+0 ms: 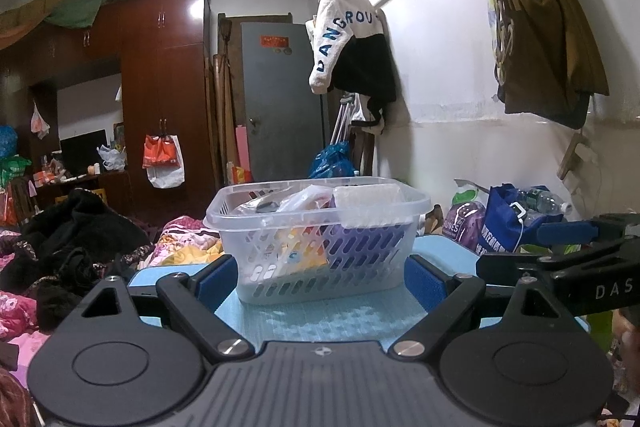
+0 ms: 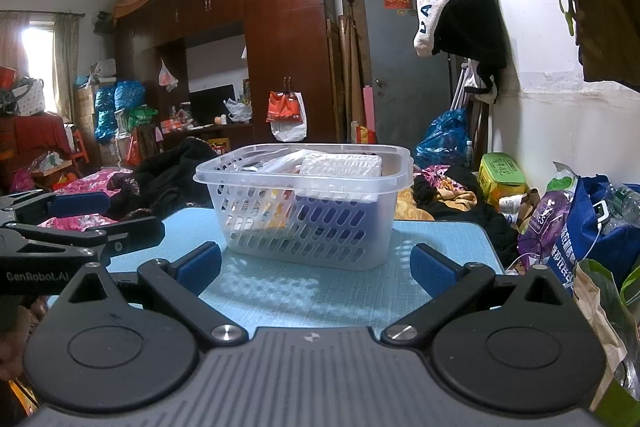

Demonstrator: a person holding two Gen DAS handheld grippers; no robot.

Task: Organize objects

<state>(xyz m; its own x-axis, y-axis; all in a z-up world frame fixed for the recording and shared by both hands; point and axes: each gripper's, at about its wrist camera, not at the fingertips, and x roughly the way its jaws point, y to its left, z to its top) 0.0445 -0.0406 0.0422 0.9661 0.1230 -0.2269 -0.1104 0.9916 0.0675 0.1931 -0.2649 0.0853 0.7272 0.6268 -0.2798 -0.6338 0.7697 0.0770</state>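
**Tongs spread before a filled basket**

Both my tongs stand wide apart with nothing between their blue pads. My left tongs [image 1: 322,279] hover low over the light blue surface [image 1: 320,319], pads flanking the near end of the clear perforated basket [image 1: 320,247] without touching it. My right tongs [image 2: 316,267] sit just short of the same basket [image 2: 304,223]; I see them from the left camera too, at its right edge. The basket stands upright on the surface, holding a white packet [image 2: 340,165] near its rim, a purple item and what may be orange packaging lower down, blurred through the slots. Behind hang a white-and-black hoodie [image 1: 348,39] and a brown wardrobe [image 1: 164,75].
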